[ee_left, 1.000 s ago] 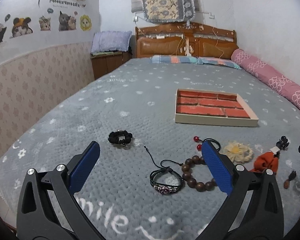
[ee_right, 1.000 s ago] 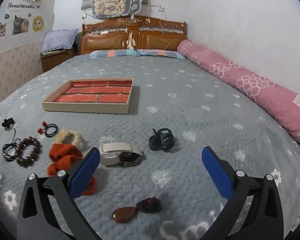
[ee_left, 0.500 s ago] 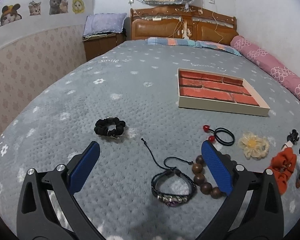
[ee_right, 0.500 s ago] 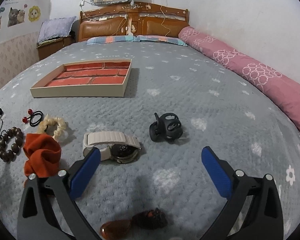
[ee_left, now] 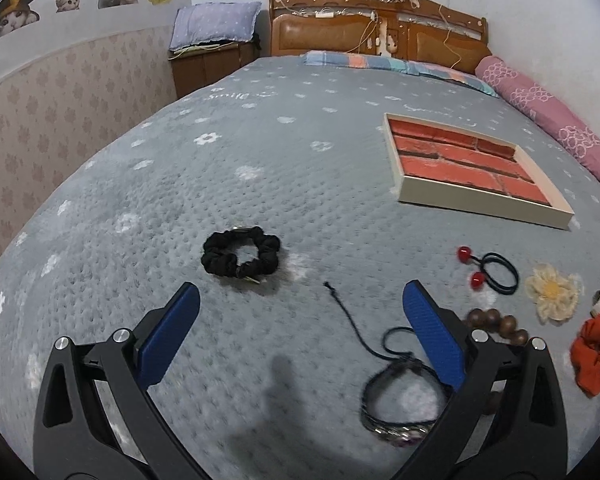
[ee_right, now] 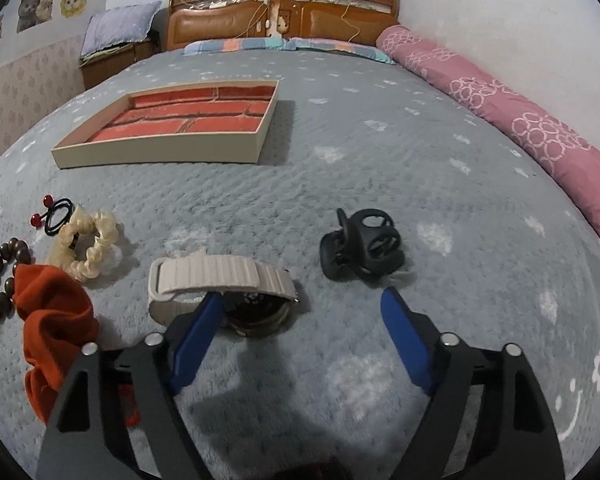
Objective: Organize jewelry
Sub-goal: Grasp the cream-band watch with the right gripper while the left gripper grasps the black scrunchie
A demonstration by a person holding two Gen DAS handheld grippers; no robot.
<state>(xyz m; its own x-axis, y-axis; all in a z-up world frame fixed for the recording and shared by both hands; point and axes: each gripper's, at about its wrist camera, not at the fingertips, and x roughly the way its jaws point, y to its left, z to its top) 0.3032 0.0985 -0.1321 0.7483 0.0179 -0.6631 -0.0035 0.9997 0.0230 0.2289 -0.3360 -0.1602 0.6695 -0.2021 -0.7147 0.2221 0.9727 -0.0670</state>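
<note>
The left gripper (ee_left: pixel 300 300) is tipped down toward the grey flower-print bedspread (ee_left: pixel 260 152) with its blue-padded fingers spread wide and empty; a black fabric scrunchie (ee_left: pixel 241 257) lies just beyond the left pad, and a dark braided cord bracelet (ee_left: pixel 396 400) lies against the right one. The right gripper (ee_right: pixel 302 304) is pitched down too, equally wide and holding nothing, its left fingertip in front of a beige-strapped wristwatch (ee_right: pixel 220 284) and a black plastic claw clip (ee_right: pixel 362 244) just past its right fingertip. Only the right view shows the watch and clip whole, while both show the brick-lined shallow cream tray (ee_right: pixel 160 156) far ahead.

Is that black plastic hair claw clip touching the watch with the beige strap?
Apart. The right wrist view shows grey blanket between the black claw clip and the beige-strapped watch.
</note>
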